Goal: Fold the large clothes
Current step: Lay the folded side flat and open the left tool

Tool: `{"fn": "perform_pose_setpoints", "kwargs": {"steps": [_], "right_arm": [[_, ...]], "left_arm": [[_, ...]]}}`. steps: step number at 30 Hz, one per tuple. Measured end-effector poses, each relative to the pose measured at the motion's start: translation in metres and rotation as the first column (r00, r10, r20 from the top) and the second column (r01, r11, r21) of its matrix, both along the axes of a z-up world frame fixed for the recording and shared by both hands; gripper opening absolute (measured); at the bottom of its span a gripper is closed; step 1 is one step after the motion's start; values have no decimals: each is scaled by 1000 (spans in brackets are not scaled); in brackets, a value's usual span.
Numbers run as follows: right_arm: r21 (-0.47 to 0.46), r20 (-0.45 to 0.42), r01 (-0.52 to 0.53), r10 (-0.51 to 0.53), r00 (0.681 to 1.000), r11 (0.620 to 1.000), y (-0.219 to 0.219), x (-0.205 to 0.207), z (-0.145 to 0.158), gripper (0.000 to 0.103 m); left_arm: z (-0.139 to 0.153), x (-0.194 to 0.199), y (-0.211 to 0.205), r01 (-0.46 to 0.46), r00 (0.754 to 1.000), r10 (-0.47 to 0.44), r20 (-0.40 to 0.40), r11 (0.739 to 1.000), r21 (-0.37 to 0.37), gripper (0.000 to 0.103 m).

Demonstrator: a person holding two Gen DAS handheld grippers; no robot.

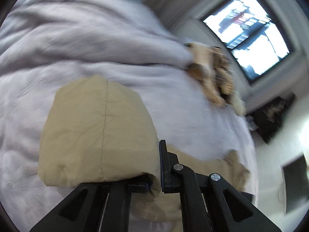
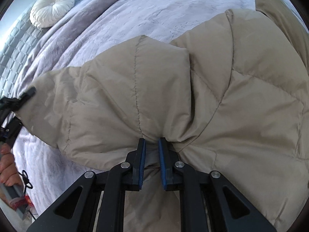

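Two grippers hold one beige quilted jacket [image 2: 222,89] over a bed. The right gripper [image 2: 151,162] points forward and slightly down, its blue-padded fingers [image 2: 161,164] pinched on a gathered fold of the jacket's near edge, with fabric bunched in the narrow gap between them. From there the jacket spreads away to both sides across the lavender blanket [image 2: 154,17], one sleeve-like lobe reaching left toward a black part at the frame edge. At the lower left edge of this view bare fingers of a hand [image 2: 6,172] wrap a handle.

The left gripper [image 1: 152,166] is tilted, and a puffy jacket end [image 1: 98,133] is draped over its left finger, hiding it; only the right finger [image 1: 164,166] shows, pressed against the fabric, so it is clamped on the cloth.

Farther off, the right view alone shows a round white pleated cushion [image 2: 52,8] on a grey-blue quilted cover [image 2: 17,46]. The left view alone, blurred, shows a tan plush shape [image 1: 210,75] on the blanket and a bright window [image 1: 249,36] beyond.
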State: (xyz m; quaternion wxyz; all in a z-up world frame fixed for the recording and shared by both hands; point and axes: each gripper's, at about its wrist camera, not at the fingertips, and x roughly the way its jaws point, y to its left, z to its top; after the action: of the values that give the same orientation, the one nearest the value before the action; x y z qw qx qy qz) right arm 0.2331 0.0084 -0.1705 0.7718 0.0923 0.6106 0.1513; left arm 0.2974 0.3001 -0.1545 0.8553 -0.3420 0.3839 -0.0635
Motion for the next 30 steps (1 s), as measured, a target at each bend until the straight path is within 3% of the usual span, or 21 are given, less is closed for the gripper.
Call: {"fn": "perform_pose_setpoints", "kwargs": {"steps": [5,11,16,19,24,26,28,29,30], "right_arm": [[83,28,35,-38,999,996,-33,-17,26,15],[90,108,119,-128,986,989,-114,-44,67,15],[60,107,275,-280,954,959,-204,-73,82,15],[39,110,360,-362,926,932,-246,-93,85,15],[33,64,463,-464,883,886,-300,-123,74,15],[31,48,485,-486,872,874,-311,-130,70,15],[34,40,499,-500,865,866,-315,-133,65,15],[33,41,501,-502,864,865,-319,-135,66,15],[32,42,502,-503,863,864,-324,-136,68,15]], "left_arm": [[51,2,-71,194,973,-190,131,981,-14,9],[76,-4,-189,410,896,-410,172,911,38,9],[64,-24,-299,533,827,-555,94,825,189,9],[45,-40,-344,565,804,-594,18,773,289,9],[8,-69,-391,575,783,-615,-93,659,486,9],[-2,-68,-404,587,770,-625,-125,617,524,9],[-7,-74,-406,597,762,-630,-150,594,539,11],[-10,-72,-409,606,757,-634,-160,589,534,27],[-13,-70,-409,616,752,-637,-169,588,525,60]]}}
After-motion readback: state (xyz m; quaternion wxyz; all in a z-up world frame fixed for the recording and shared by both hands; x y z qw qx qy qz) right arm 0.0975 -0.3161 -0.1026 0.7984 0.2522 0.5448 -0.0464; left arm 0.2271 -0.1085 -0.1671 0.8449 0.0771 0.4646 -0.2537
